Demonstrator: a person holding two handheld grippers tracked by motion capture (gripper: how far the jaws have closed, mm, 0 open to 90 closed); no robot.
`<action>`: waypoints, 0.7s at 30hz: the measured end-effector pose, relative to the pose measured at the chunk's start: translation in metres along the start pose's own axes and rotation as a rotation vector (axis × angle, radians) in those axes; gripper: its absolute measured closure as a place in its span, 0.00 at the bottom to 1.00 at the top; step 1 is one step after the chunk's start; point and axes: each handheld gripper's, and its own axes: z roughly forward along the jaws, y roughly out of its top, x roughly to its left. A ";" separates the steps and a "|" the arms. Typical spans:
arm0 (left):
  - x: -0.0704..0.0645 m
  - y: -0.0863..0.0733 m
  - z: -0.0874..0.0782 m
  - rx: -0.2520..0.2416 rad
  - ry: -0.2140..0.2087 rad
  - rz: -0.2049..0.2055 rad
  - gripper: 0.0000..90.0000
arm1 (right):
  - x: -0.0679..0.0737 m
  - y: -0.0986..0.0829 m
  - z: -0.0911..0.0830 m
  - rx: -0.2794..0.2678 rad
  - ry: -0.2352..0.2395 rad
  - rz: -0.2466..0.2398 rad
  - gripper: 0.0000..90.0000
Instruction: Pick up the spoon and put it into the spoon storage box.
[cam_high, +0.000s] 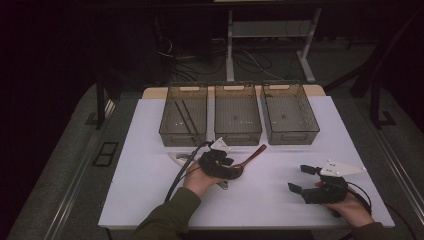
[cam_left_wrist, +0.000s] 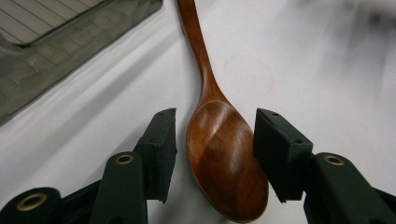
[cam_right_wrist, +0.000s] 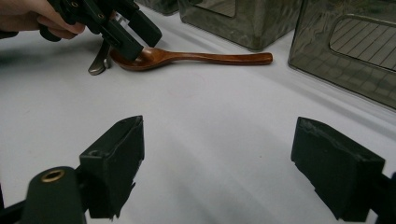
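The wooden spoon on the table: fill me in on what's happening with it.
A person is working the left hand-held gripper over the wooden spoon, which lies flat on the white table in front of three clear bins. Its jaws are open on either side of the spoon's bowl, not yet closed. The right hand-held gripper sits open and empty off to the side. A metal utensil lies beside the spoon.

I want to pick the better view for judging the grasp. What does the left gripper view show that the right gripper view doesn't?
Left gripper view: the left tongs open, a jaw on each side of the wooden spoon's bowl, not closed on it.

Right gripper view: the open right tongs over bare table, a metal utensil beside the spoon, the spoon's whole handle.

Both: the spoon, the table, clear bins.
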 end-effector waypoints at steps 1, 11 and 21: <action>0.000 0.000 0.001 0.011 -0.001 0.012 0.53 | 0.000 0.000 0.000 0.000 0.000 0.000 0.18; -0.006 -0.001 0.005 0.032 0.013 0.035 0.53 | 0.000 0.000 0.000 -0.003 -0.003 -0.001 0.18; -0.013 0.000 0.007 0.046 0.031 0.070 0.55 | 0.000 0.000 -0.001 -0.001 -0.005 0.004 0.18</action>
